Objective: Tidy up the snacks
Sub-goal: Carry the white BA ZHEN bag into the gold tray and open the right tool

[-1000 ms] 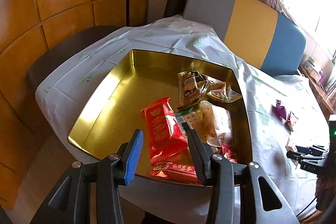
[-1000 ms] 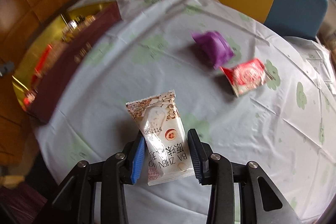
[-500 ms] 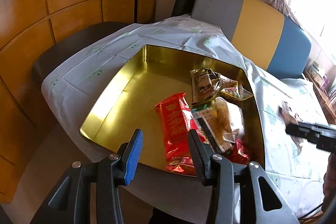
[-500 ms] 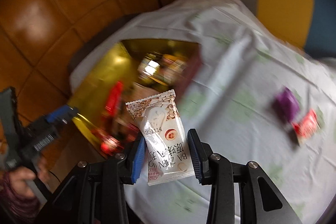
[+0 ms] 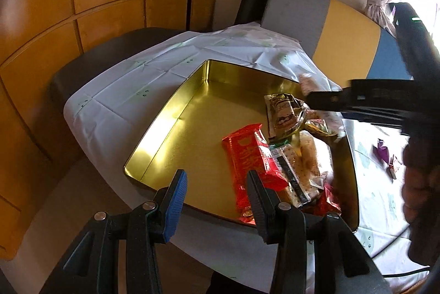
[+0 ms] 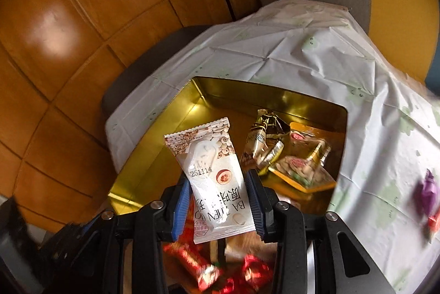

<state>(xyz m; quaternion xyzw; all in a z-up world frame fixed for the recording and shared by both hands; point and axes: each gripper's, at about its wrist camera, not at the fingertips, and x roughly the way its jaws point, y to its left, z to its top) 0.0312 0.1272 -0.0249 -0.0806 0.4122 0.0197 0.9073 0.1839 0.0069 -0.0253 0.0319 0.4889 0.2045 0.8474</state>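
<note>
My right tool (image 6: 218, 207) pinches a white snack packet (image 6: 211, 170) by its lower half, one pad on each long edge, so the packet's long axis runs straight out ahead of the fingers and its crimped top edge points away from me. The packet hangs over the gold tin (image 6: 275, 97), above the near part of the tin's floor. The drop spot lies directly below and slightly ahead of the packet, so what is left, as I judge it, is to part the pads and let it fall flat. My right hand is plainly the nearer one for this; it already sits above the tin.

My left tool (image 5: 217, 200) has its jaws spread with nothing between them, poised at the near rim of the tin, close to the long red packet (image 5: 253, 156) inside it. That red packet lies with its long axis running away from me, beside a heap of cracker and candy wrappers (image 5: 299, 145) crowded against the tin's right wall. The left half of the tin floor is bare.

On the white cloth of the bench (image 6: 316, 54), a purple wrapped snack (image 6: 429, 190) waits to the right of the tin, well apart from it, with a small red one (image 6: 433, 222) just beside it; both are blurred and cut by the frame edge. Beneath my right tool the red wrappers are smeared, so I cannot tell exactly which packets lie under the white one. In the left view the right tool's body hides the far right corner of the tin.
</note>
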